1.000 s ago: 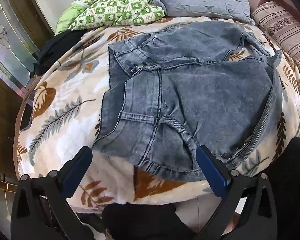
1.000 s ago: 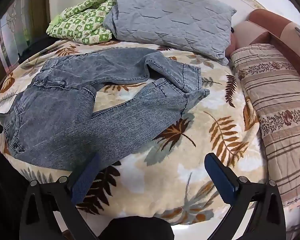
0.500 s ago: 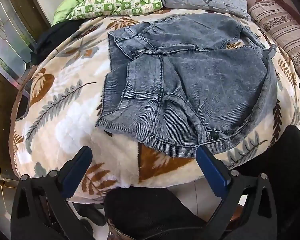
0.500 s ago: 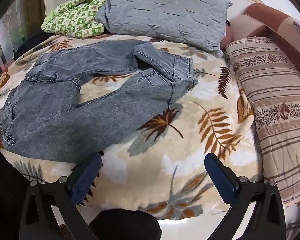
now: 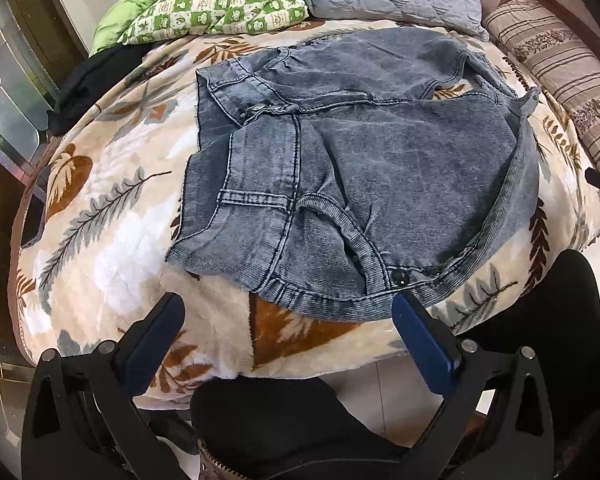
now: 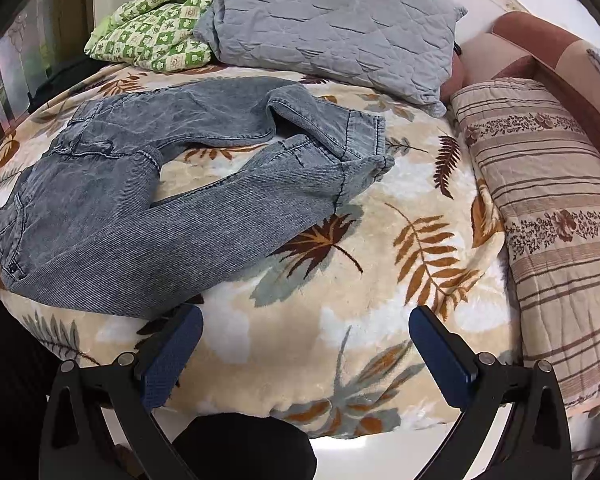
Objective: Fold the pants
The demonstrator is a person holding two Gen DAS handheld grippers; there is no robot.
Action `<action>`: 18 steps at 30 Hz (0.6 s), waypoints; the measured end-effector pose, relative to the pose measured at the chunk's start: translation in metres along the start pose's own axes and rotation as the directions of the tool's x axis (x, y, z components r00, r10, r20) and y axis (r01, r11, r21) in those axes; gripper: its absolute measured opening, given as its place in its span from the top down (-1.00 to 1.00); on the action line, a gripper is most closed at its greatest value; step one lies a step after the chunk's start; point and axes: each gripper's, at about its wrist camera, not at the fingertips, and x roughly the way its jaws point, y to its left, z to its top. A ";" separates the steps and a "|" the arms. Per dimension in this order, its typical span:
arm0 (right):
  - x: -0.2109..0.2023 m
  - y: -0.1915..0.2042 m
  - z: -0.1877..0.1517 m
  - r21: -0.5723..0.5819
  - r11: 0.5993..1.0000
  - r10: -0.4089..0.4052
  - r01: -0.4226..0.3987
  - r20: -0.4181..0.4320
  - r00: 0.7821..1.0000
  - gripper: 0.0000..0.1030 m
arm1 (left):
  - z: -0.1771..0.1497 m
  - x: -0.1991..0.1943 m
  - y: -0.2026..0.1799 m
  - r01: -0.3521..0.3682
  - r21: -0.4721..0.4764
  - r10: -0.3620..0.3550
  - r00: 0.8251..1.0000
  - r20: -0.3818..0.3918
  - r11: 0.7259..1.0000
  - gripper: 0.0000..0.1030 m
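Grey washed-denim pants (image 5: pixel 372 184) lie spread on a leaf-patterned blanket (image 5: pixel 112 216). In the left wrist view the waistband with its black button (image 5: pixel 400 277) faces me near the bed's front edge. My left gripper (image 5: pixel 288 314) hangs open just before that waistband, holding nothing. In the right wrist view the pants (image 6: pixel 148 208) stretch from the waist at the left to the crumpled leg cuffs (image 6: pixel 360 148) in the middle. My right gripper (image 6: pixel 306 328) stands open over bare blanket (image 6: pixel 380 280), right of the nearer leg.
A grey quilted pillow (image 6: pixel 332 28) and a green patterned quilt (image 6: pixel 156 36) lie at the back of the bed. A striped pillow (image 6: pixel 548 208) runs along the right side. Dark clothing (image 5: pixel 88 76) lies at the back left. Dark-clad legs (image 5: pixel 284 420) show below both grippers.
Both grippers have drawn back from the bed, so the pants sit farther off. The pants themselves have not moved, and both grippers stay open.
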 end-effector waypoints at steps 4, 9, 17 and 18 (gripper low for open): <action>0.002 -0.002 -0.001 0.004 1.000 0.001 -0.001 -0.002 1.000 -0.99 | 0.002 0.000 0.000 0.004 -0.004 -0.004 1.000 -0.001 1.000 -1.00; 0.004 -0.001 -0.001 0.004 1.000 0.002 -0.002 -0.006 1.000 -0.99 | 0.006 0.001 -0.001 0.016 -0.018 -0.016 1.000 0.000 1.000 -1.00; 0.008 0.002 -0.001 0.003 1.000 0.010 -0.010 -0.010 1.000 -0.99 | 0.009 0.000 -0.008 0.026 -0.007 -0.026 1.000 0.008 1.000 -1.00; 0.008 0.002 -0.001 0.003 1.000 0.010 -0.010 -0.011 1.000 -0.99 | 0.009 0.000 -0.009 0.027 -0.006 -0.027 1.000 0.009 1.000 -1.00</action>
